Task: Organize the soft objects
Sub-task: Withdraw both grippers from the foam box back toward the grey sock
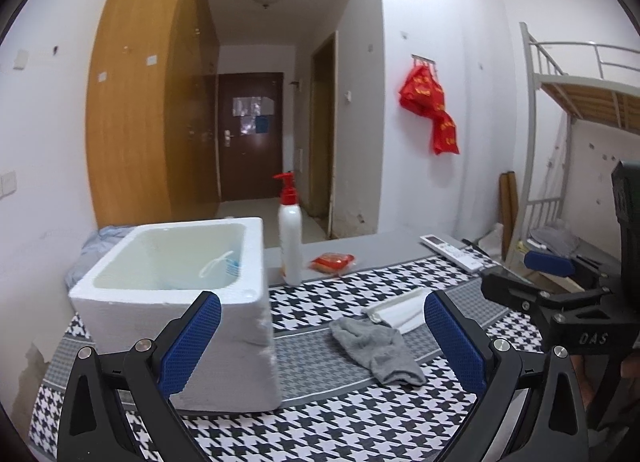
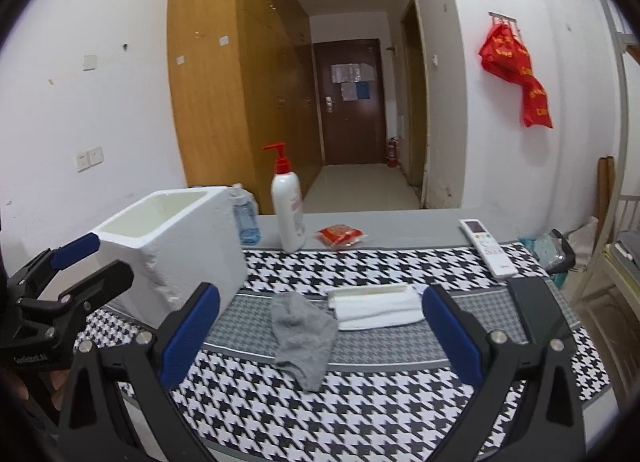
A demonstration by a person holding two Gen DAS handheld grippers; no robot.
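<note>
Foam box (image 2: pixel 172 246) left of gray sock (image 2: pixel 302 336), white towel (image 2: pixel 376 308) beside, pump bottle (image 2: pixel 287 206) behind, both grippers' fingers apart.

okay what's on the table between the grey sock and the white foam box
Nothing: only bare houndstooth tablecloth separates the crumpled grey sock from the white foam box, clearest in the right wrist view.
</note>
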